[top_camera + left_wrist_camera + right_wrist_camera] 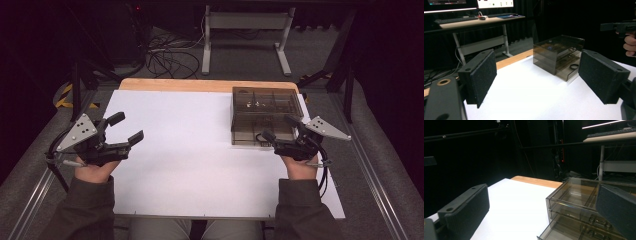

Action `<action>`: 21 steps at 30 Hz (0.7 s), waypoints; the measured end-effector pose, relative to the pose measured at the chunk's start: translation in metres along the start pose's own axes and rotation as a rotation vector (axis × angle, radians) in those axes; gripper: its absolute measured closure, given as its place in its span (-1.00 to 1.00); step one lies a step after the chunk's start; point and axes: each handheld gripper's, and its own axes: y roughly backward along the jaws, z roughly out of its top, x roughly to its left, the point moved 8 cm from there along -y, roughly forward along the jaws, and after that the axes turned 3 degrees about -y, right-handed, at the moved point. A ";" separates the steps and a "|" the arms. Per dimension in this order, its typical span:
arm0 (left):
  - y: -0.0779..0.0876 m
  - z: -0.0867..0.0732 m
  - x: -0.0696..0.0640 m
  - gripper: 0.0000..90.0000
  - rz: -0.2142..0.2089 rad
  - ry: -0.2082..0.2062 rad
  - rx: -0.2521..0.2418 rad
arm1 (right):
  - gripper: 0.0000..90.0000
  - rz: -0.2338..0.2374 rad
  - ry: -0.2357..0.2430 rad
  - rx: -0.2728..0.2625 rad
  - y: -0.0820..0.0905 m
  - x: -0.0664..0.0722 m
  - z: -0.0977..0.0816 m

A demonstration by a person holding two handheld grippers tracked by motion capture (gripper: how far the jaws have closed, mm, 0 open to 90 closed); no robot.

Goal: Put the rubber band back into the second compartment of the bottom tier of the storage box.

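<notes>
A person sits at the near edge of the counter (190, 165), whose top is covered by a white sheet with a strip of bare wood showing along the far edge. Each hand holds a tool.

The left hand-held gripper (126, 128) hovers over the left edge of the counter, its jaws spread wide with nothing between them. In the left gripper view the same hand-held gripper (537, 77) looks across the white surface, its two padded jaws well apart and framing the box.

A smoky, see-through drawer box (265, 115) stands on the far right part of the counter, close to the wooden strip. Small items lie in its top compartments, too small to tell what they are. Its lowest drawer (584, 230) is pulled out a little toward the near side, and a dark ring (574, 66) lies in it.

The right hand-held gripper (281, 128) sits just at the near right corner of the box, jaws spread and empty. In the right gripper view, one jaw is low over the white sheet and the other is in front of the box's right side.

Beyond the counter, cables (167, 57) lie tangled on the floor beside a white desk frame (245, 35).
</notes>
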 end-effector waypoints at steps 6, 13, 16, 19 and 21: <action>-0.001 -0.001 0.000 -0.64 0.001 -0.004 0.007 | -1.00 -0.013 0.002 -0.014 0.004 -0.005 0.002; -0.001 -0.003 0.001 -0.64 0.003 -0.002 0.012 | -1.00 -0.019 -0.008 -0.040 0.012 -0.011 0.006; -0.001 -0.003 0.002 -0.64 0.003 -0.004 0.012 | -1.00 -0.020 -0.005 -0.043 0.013 -0.013 0.006; -0.001 -0.003 0.002 -0.64 0.003 0.000 0.010 | -1.00 -0.021 -0.005 -0.042 0.013 -0.013 0.006; 0.000 -0.002 0.002 -0.64 0.003 0.002 0.007 | -1.00 -0.021 -0.004 -0.041 0.013 -0.013 0.006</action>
